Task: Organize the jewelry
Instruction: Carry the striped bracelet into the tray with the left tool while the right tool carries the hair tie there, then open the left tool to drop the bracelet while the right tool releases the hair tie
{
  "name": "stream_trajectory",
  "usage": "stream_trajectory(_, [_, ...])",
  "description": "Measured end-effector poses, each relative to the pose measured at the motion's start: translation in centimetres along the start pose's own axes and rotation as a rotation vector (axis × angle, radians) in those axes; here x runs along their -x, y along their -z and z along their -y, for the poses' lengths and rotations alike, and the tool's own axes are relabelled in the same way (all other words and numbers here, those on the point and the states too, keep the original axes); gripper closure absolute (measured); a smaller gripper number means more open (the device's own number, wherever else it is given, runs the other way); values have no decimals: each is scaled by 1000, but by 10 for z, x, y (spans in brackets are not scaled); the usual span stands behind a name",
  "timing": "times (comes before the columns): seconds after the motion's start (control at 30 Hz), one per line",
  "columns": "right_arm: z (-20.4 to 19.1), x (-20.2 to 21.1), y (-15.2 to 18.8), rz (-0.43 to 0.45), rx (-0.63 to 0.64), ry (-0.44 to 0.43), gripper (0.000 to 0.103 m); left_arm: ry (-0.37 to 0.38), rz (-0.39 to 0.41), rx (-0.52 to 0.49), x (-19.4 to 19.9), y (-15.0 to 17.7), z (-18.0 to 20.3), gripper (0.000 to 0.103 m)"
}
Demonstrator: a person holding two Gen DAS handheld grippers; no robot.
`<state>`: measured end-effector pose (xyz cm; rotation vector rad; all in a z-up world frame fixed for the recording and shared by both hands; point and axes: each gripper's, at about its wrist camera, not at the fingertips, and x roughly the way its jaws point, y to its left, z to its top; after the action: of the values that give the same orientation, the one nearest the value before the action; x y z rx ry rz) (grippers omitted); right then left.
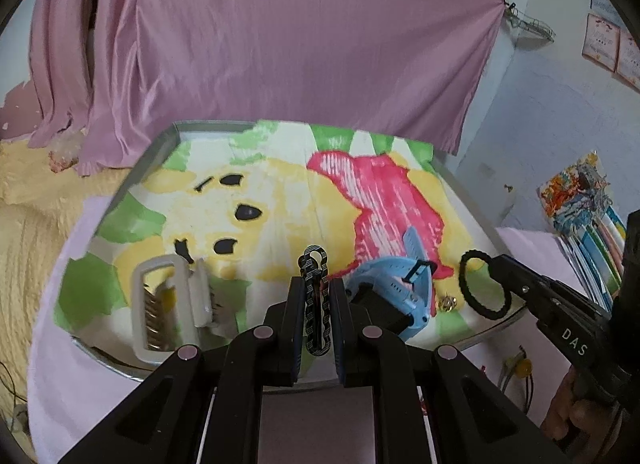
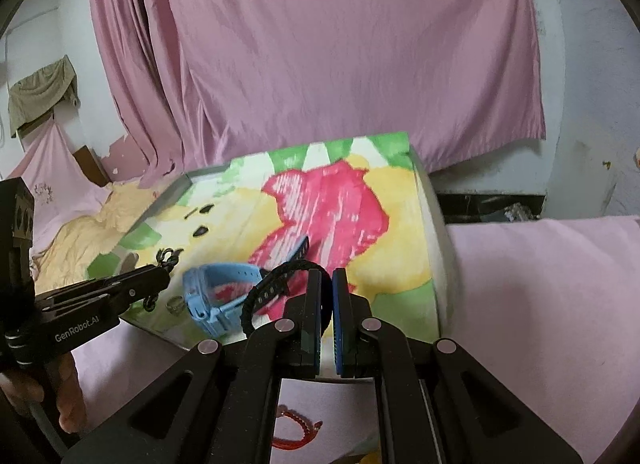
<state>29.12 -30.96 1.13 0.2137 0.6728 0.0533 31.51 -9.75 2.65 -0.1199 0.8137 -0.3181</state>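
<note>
I work over a tray (image 1: pixel 160 151) lined with a cartoon-bear cloth (image 1: pixel 280 191), set on a pink-covered surface before a pink curtain (image 1: pixel 280 31); the lining keeps small pieces from sliding, I judge.

On the cloth, at about 8 o'clock in the left wrist view, lies a white claw hair clip (image 1: pixel 172 304), resting on its side with its teeth showing. At about 4 o'clock from centre a blue wristwatch (image 1: pixel 394 288) lies with its strap curled, and a small gold-coloured earring or ring (image 1: pixel 448 303) sits just beside it, too small to tell which.

My left gripper (image 1: pixel 316 300) is clamped on a black-and-white patterned hair clip (image 1: pixel 316 296), which stands upright between the pads with its looped end poking out toward 12 o'clock; held by its long sides like that, it should not twist.

My right gripper (image 2: pixel 327 304) has its pads drawn nearly together on a black hair tie (image 2: pixel 276 284), pinched at one edge so the loop hangs free toward 9 o'clock, over the watch. In the left wrist view the same loop hangs open off the fingertips near the tray's front rim.

Both pieces seem lifted clear of the cloth, which suggests sorting is midway. Below the right gripper, off the tray, a red bracelet (image 2: pixel 296 430) waits on the pink cover.
</note>
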Motion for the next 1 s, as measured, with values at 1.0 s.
stream_trajectory(1.0, [3,-17,5,-56,-23,14,97,-20,30,-18,-3,5,0,73])
